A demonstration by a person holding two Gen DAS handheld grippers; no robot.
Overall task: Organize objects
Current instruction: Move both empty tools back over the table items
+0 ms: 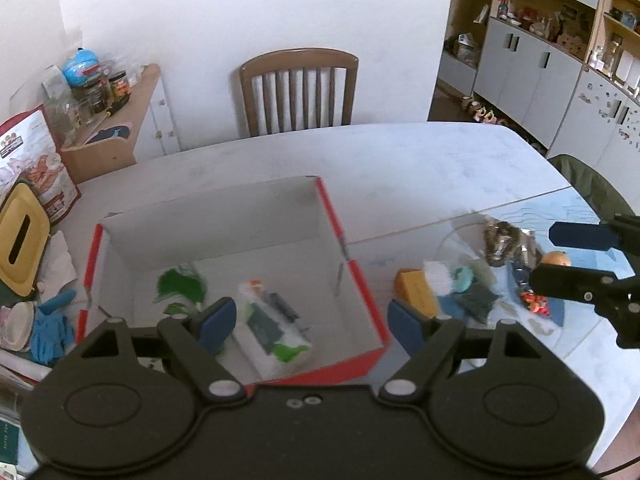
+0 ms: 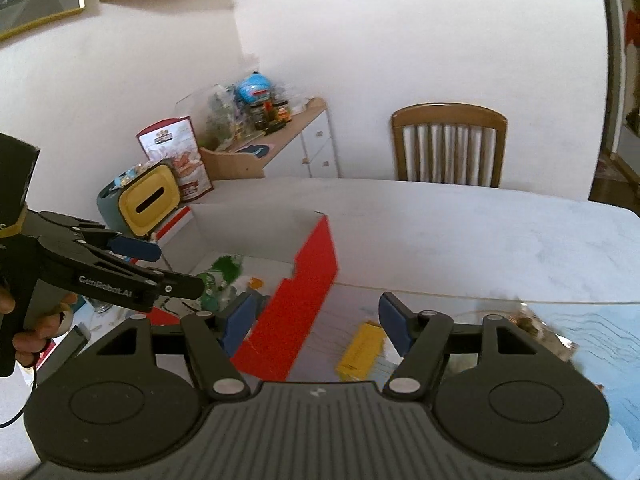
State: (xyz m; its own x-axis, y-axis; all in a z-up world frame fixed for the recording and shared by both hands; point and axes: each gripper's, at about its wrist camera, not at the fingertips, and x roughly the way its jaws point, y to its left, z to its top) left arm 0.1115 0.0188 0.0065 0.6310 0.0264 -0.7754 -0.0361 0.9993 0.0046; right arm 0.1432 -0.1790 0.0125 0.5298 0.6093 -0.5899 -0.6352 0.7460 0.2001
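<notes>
At the far left of the left wrist view, blue gloves (image 1: 50, 330) and a yellow tissue box (image 1: 20, 240) lie on the white surface (image 1: 400, 168). Next comes the red box (image 1: 360, 292) with white inside walls. It is open on top and fills the middle of the frame. Inside it lie a green packet (image 1: 180, 284) and a white packet (image 1: 272, 328). The left gripper (image 1: 312, 320) hangs above the box with its fingers (image 1: 216, 320) spread wide, holding nothing. The white packet sits between them, lower down in the box.

Right of the box, a pile of small things rests on the surface: a yellow block (image 1: 416, 292), a teal lump (image 1: 464, 280), a dark chain (image 1: 500, 244) and an orange ball (image 1: 556, 258). At the right edge, the right gripper (image 1: 560, 258) hovers over this pile with its fingers apart and empty.

In the right wrist view, the yellow block (image 2: 360, 352) lies low in the middle, between the open blue fingers (image 2: 394, 322), beside the box's red wall (image 2: 296, 312).
</notes>
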